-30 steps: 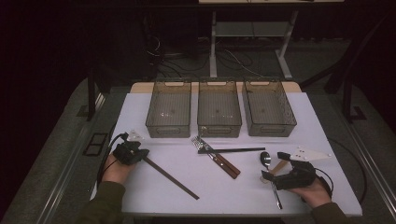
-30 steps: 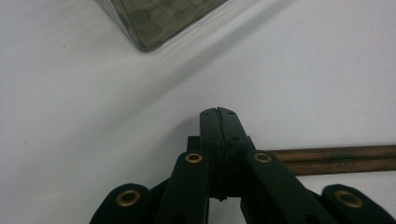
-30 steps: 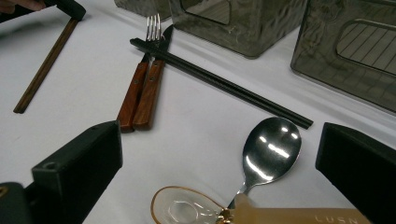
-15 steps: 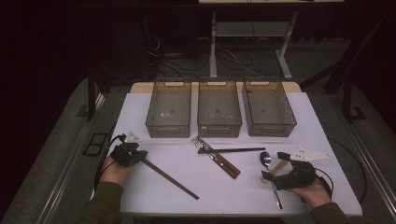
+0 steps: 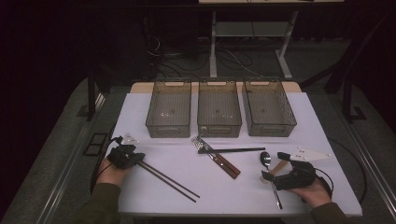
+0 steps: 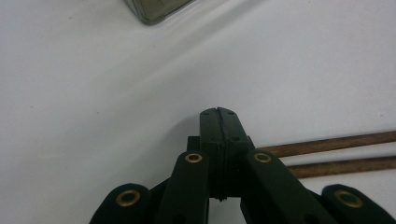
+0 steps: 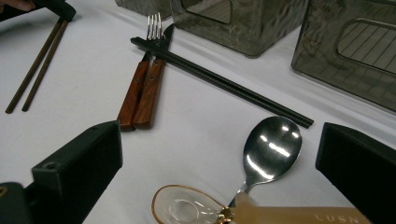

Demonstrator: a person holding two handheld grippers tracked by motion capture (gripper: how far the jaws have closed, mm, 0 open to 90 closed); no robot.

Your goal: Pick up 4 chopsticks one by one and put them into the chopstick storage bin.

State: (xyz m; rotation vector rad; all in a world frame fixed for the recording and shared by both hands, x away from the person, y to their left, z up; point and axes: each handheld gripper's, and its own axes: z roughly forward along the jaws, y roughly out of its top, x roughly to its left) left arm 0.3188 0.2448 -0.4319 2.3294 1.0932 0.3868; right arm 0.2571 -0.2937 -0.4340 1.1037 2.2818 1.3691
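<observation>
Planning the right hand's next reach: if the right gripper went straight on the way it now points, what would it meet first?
Probably the metal spoon lying between the open right gripper jaws; depth is unclear.

The surface (image 5: pixel 299 126) is white, and the three bins (image 5: pixel 219 109) are of smoky grey transparent plastic. The brown chopsticks (image 5: pixel 170 179) lie near the black chopsticks (image 5: pixel 231 150); the fork and knife (image 7: pixel 142 88) have reddish-brown wooden handles. The spoon (image 7: pixel 271 149) is shiny silver, both grippers black.
</observation>
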